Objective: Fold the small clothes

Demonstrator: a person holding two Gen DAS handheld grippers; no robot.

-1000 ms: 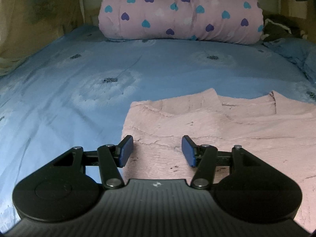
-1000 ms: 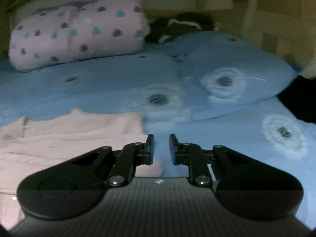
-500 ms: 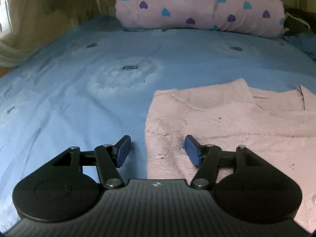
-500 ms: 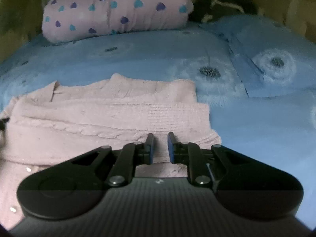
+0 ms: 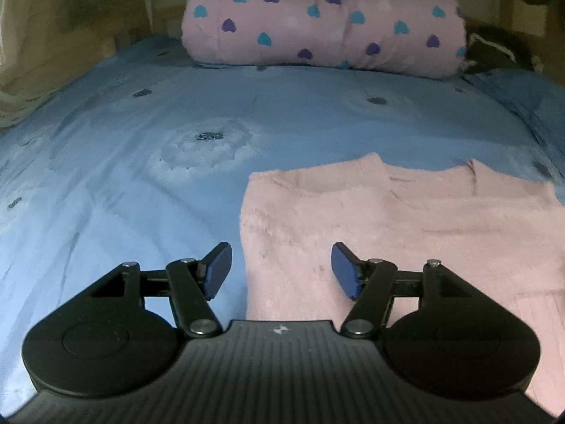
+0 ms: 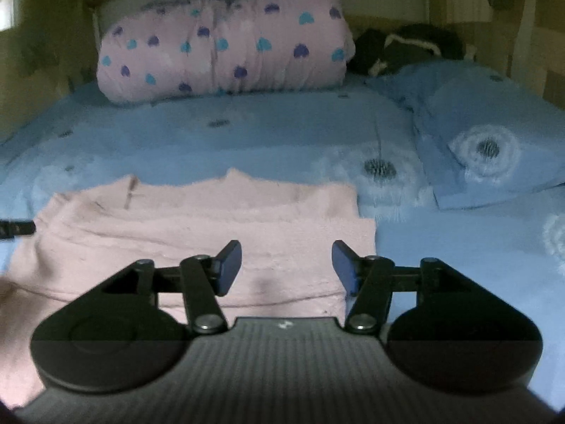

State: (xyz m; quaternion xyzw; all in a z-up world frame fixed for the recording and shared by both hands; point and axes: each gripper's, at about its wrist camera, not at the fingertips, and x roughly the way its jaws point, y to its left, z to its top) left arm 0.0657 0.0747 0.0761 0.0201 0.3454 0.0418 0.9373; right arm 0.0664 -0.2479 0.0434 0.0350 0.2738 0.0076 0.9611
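A pale pink knitted garment (image 5: pixel 406 226) lies flat and partly folded on the blue bedsheet (image 5: pixel 141 162). It also shows in the right wrist view (image 6: pixel 212 226). My left gripper (image 5: pixel 280 270) is open and empty, straddling the garment's left edge near its front. My right gripper (image 6: pixel 286 268) is open and empty, over the garment's right front corner. A dark bit of the left gripper (image 6: pixel 16 229) shows at the left edge of the right wrist view.
A rolled pink quilt with heart prints (image 5: pixel 325 17) lies across the head of the bed. A blue pillow (image 6: pixel 487 134) sits at the right, with dark clothing (image 6: pixel 406 49) behind it. A wall and curtain stand at the left.
My right gripper has opened from shut and moved left over the garment's right corner. My left gripper stayed open and shifted left, now astride the garment's left edge.
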